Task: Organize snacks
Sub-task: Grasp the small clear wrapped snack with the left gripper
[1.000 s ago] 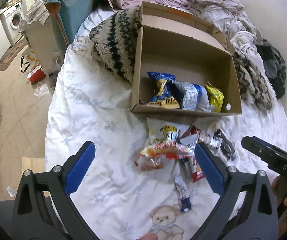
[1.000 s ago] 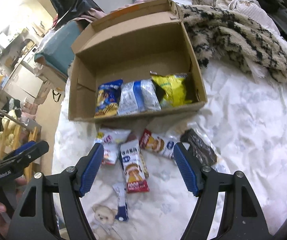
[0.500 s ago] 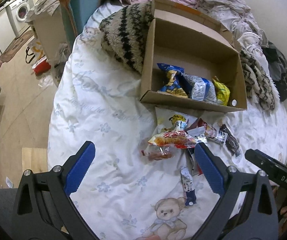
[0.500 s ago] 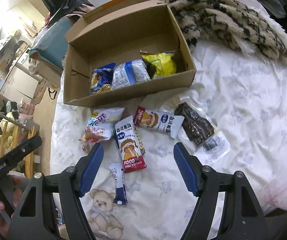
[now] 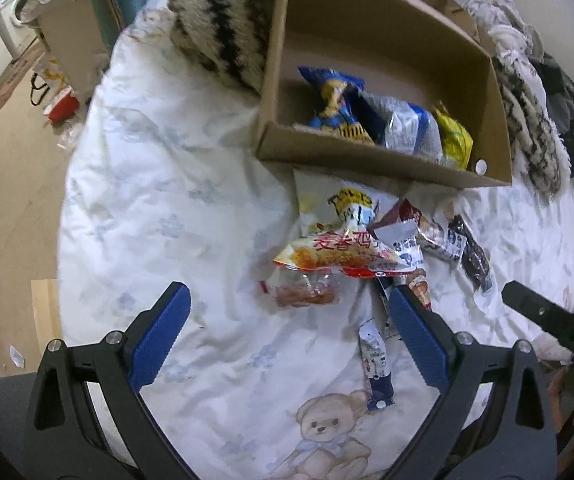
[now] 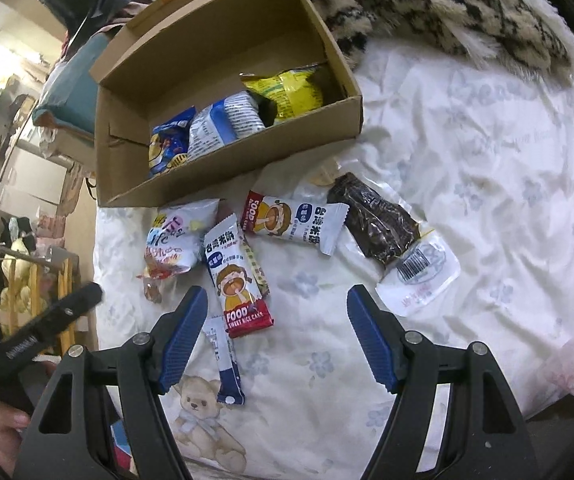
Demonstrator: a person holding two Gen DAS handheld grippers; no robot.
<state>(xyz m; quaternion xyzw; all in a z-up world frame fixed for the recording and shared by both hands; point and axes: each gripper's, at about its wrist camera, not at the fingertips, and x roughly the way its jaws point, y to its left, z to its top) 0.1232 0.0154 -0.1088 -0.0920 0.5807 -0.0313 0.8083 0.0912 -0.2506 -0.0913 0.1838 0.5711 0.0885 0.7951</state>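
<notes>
Cardboard box (image 6: 223, 60), open-topped, on a white bedsheet (image 6: 487, 160) printed with pale flowers and a teddy bear (image 6: 203, 412); a furry black-and-cream blanket (image 6: 427, 4) lies against its far side. Contents of box, lined along the near wall: one blue snack bag (image 6: 169, 148), one blue-and-white bag (image 6: 223, 124), one yellow bag (image 6: 287, 92), touching in a row. Loose snacks on the sheet just in front of the box: one white bag with red and orange print (image 5: 343, 254), lying over a clear packet of reddish-brown pieces (image 5: 305, 294); one rice-cake packet marked FOOD (image 6: 237, 278), lengthwise toward the camera; a second rice-cake packet (image 6: 293, 220), crosswise, its end touching the first; one dark brown snack in a clear wrapper with barcode label (image 6: 387, 236), beside the second rice cake; one slim blue-and-white stick packet (image 6: 225, 360), nearest the grippers, its end resting by the bear print. Left gripper (image 5: 287, 340): fingers wide apart, holding nothing, hovering above the sheet short of the red-print bag. Right gripper (image 6: 277, 336): fingers wide apart, holding nothing, above the sheet with the FOOD packet and stick packet near its left finger (image 6: 181, 340).
</notes>
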